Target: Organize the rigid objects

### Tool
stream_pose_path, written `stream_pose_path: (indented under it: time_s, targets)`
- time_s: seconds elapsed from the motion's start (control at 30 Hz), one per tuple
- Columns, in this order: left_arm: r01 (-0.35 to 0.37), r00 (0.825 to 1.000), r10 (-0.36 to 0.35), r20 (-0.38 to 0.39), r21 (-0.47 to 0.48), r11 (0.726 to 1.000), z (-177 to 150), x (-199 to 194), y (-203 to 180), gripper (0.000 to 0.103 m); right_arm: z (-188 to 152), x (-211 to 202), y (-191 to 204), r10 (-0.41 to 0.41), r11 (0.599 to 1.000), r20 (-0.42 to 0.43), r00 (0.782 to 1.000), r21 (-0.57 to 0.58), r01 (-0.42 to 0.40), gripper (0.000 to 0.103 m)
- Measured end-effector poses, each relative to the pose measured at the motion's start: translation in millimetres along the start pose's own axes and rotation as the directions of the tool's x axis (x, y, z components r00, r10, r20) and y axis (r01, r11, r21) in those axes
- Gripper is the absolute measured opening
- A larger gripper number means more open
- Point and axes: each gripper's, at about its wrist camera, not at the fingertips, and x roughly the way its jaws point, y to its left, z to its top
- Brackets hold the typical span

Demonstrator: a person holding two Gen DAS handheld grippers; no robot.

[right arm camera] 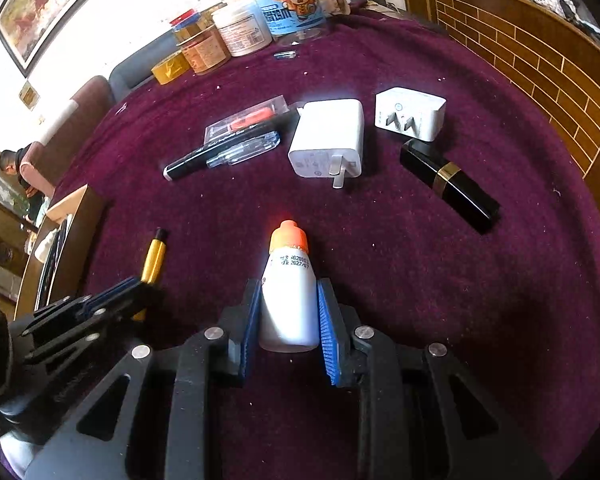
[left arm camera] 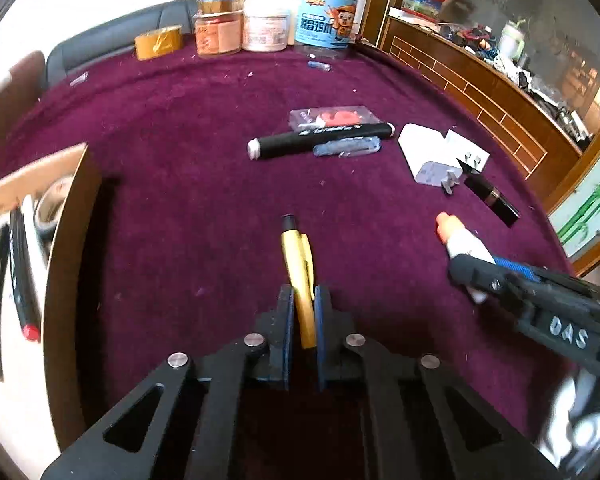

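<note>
My left gripper (left arm camera: 303,300) is shut on a yellow pen (left arm camera: 298,264) and holds it above the purple cloth; it also shows in the right wrist view (right arm camera: 152,258). My right gripper (right arm camera: 288,312) is shut on a white bottle with an orange cap (right arm camera: 288,292), also in the left wrist view (left arm camera: 460,240). On the cloth lie a black marker (left arm camera: 320,140), a clear pen (left arm camera: 346,147), a clear case with red inside (left arm camera: 328,117), two white plug adapters (right arm camera: 328,140) (right arm camera: 410,114) and a black lipstick tube (right arm camera: 450,184).
A cardboard box (left arm camera: 66,236) with markers and tape stands at the left. Jars (left arm camera: 264,24), a blue-labelled tub (left arm camera: 326,16) and yellow tape (left arm camera: 158,42) stand at the far edge. A wooden counter (left arm camera: 492,96) runs along the right.
</note>
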Motion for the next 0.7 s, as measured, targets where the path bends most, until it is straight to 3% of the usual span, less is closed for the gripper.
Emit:
stream_pose_path:
  time_s: [0.17,0.4,0.57,0.7]
  targets:
    - [0.051,0.999,-0.051,0.000,-0.078,0.996,-8,-9,20,0.007,4,4,5,-0.021,1.000,0.008,1.000,-0.011,0.021,0.025]
    - [0.121,0.992,-0.118,0.034,-0.118,0.986,-16,-28,24,0.007,8,11,16,-0.078,0.994,0.032,0.996,-0.076,0.081,0.025]
    - [0.188,0.979,-0.174,0.110,-0.139,0.972,-23,-62,39,0.007,4,2,13,-0.010,1.000,0.042,0.999,-0.027,0.011,0.024]
    - [0.242,0.960,-0.211,0.185,-0.167,0.956,-31,-96,63,0.007,3,-13,33,0.023,0.998,0.063,0.998,-0.052,-0.020,0.024]
